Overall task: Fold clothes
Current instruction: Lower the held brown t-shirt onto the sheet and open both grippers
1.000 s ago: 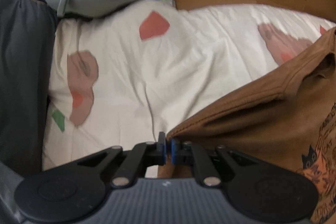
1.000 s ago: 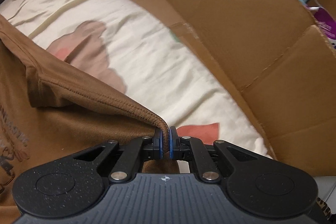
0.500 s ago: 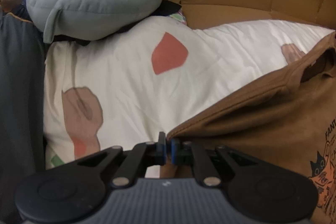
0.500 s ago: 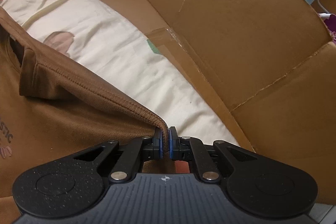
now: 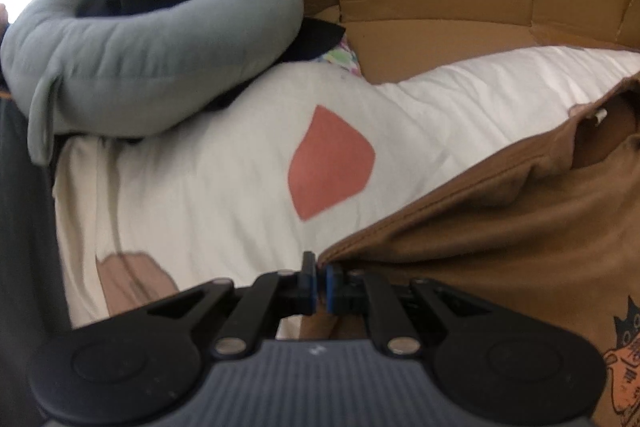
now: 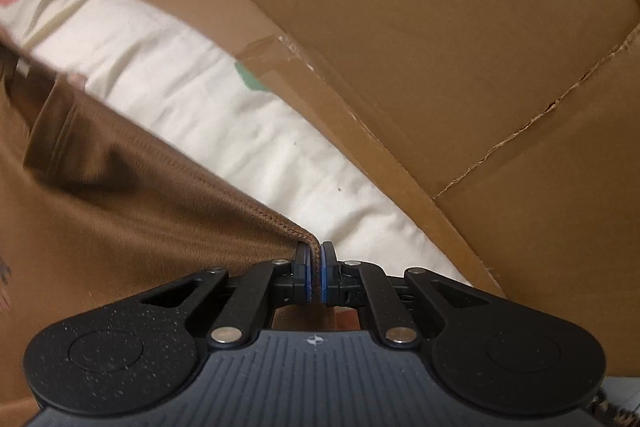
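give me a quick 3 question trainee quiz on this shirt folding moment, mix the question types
1. True or false: both grippers are shut on the brown shirt.
2. Multiple choice: what lies directly under the shirt? A) bare cardboard B) a white sheet with coloured patches C) a wooden floor
3. Fill in: in the left wrist view, the grey curved pillow lies at the far ____ of the sheet.

Key
1. True: the left gripper and the right gripper each pinch a corner of the shirt's edge.
2. B
3. left; the cardboard box walls rise behind and to the right.
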Tool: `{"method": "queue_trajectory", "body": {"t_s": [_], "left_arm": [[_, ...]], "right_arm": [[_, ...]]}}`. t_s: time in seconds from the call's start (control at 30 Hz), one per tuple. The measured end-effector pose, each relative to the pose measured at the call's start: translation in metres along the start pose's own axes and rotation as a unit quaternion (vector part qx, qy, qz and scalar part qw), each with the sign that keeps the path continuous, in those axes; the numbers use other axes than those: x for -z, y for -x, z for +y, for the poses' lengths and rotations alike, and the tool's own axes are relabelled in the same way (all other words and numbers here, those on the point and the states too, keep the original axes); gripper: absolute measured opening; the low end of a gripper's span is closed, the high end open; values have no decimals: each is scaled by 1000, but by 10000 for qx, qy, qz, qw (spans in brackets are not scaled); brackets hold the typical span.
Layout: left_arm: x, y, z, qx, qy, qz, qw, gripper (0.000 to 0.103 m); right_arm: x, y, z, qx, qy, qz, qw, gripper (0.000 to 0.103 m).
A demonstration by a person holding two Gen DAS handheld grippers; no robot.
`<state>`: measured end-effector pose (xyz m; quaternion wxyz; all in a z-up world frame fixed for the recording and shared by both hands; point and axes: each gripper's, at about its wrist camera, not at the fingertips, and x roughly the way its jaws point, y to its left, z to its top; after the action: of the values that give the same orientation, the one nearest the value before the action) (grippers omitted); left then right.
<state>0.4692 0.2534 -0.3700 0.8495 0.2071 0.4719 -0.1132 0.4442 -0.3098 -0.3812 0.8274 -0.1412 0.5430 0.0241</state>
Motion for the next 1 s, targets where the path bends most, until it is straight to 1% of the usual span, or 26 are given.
{"method": "queue_trajectory", "body": {"t_s": [0.07, 0.13, 0.33, 0.43, 0.5, 0.6, 0.7, 0.77, 0.8, 0.87, 0.93, 0.97, 1.0], "left_arm": [[-3, 1, -1, -44, -65, -76, 9999, 5], [-5, 2, 1, -54, -20, -86, 9999, 5], [-6, 13, 10, -218, 55, -110, 9997, 5], [-12, 14, 15, -345, 93, -137, 9993, 5], [-16, 10, 14, -424, 20, -101, 9990, 5], [-18, -6, 18, -341, 196, 112, 9992, 5], [-16, -17, 13, -426, 191, 190, 9987, 9], [-17, -16, 11, -457, 202, 224, 9985, 11], [-18, -13, 10, -447, 157, 235, 9986, 12], [-20, -4, 8, -414, 53, 215, 9989, 18], [-24, 8, 8, -338, 43, 101, 9994, 20], [-26, 14, 8, -300, 37, 44, 9995, 24], [-28, 20, 7, -244, 31, -26, 9997, 26]], "right_arm": [[1, 3, 0, 89, -47, -1, 9999, 2], [0, 8, 5, 199, 39, -47, 9998, 2], [-12, 15, 2, 172, -32, -249, 9995, 2], [-16, 8, 2, 161, -94, -298, 9994, 2], [-18, 0, 6, 180, -18, -280, 9994, 2], [-19, -14, 11, 168, 52, -214, 9996, 2], [-17, -30, 12, 59, 16, -140, 9999, 3], [-15, -28, 10, -9, -44, -214, 9998, 7], [-15, -26, 7, -43, -96, -241, 9997, 13], [-13, -19, 3, -103, -187, -346, 9992, 24], [-13, -9, 2, -242, -226, -556, 9979, 27], [-13, -3, 1, -312, -245, -661, 9970, 29], [-13, 2, 1, -376, -246, -768, 9960, 33]]}}
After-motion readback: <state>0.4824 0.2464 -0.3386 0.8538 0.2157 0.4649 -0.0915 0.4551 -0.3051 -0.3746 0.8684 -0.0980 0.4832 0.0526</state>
